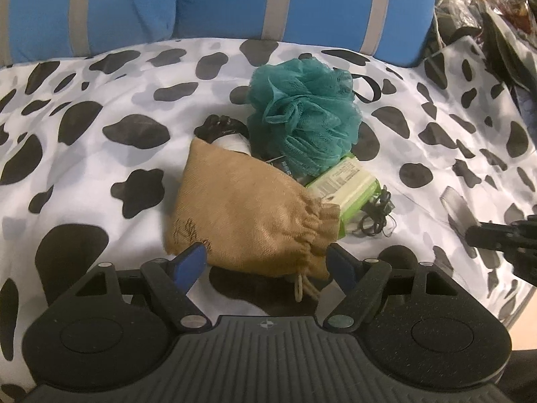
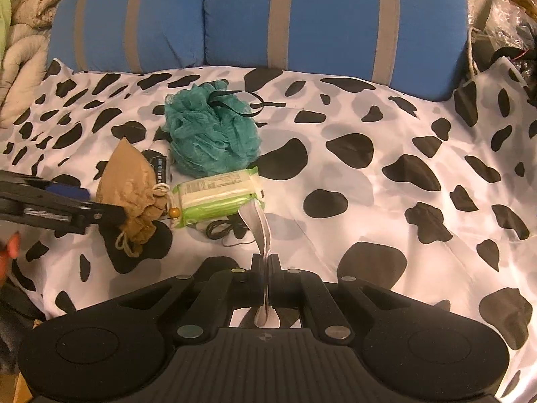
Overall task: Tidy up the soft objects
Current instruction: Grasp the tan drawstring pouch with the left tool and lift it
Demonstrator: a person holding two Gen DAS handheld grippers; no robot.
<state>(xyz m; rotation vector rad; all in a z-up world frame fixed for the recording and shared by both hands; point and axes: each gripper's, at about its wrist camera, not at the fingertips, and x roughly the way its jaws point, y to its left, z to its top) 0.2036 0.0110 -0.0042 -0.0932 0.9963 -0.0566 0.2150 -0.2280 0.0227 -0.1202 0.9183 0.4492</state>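
A tan drawstring pouch (image 1: pixel 241 215) (image 2: pixel 131 181) lies on the cow-print sheet (image 1: pixel 100 154). My left gripper (image 1: pixel 265 262) (image 2: pixel 72 206) is open, its blue pads either side of the pouch's near end. Behind the pouch sit a teal mesh loofah (image 1: pixel 302 117) (image 2: pixel 211 134) and a green wipes pack (image 1: pixel 349 191) (image 2: pixel 218 198). My right gripper (image 2: pixel 265 262) (image 1: pixel 496 238) is shut on a white strip (image 2: pixel 260 225) that runs up to the pack's near right corner. Thin black hair ties (image 1: pixel 372 221) (image 2: pixel 221 228) lie by the pack.
Blue cushions with grey stripes (image 1: pixel 218 3) (image 2: pixel 319 16) line the back. Dark clutter and bags (image 1: pixel 496 20) (image 2: pixel 503 33) crowd the far right. A pale quilt (image 2: pixel 23 40) is bunched at the far left. A black scrunchie (image 1: pixel 218 127) lies behind the pouch. A person's hand (image 2: pixel 10 245) shows at the left edge.
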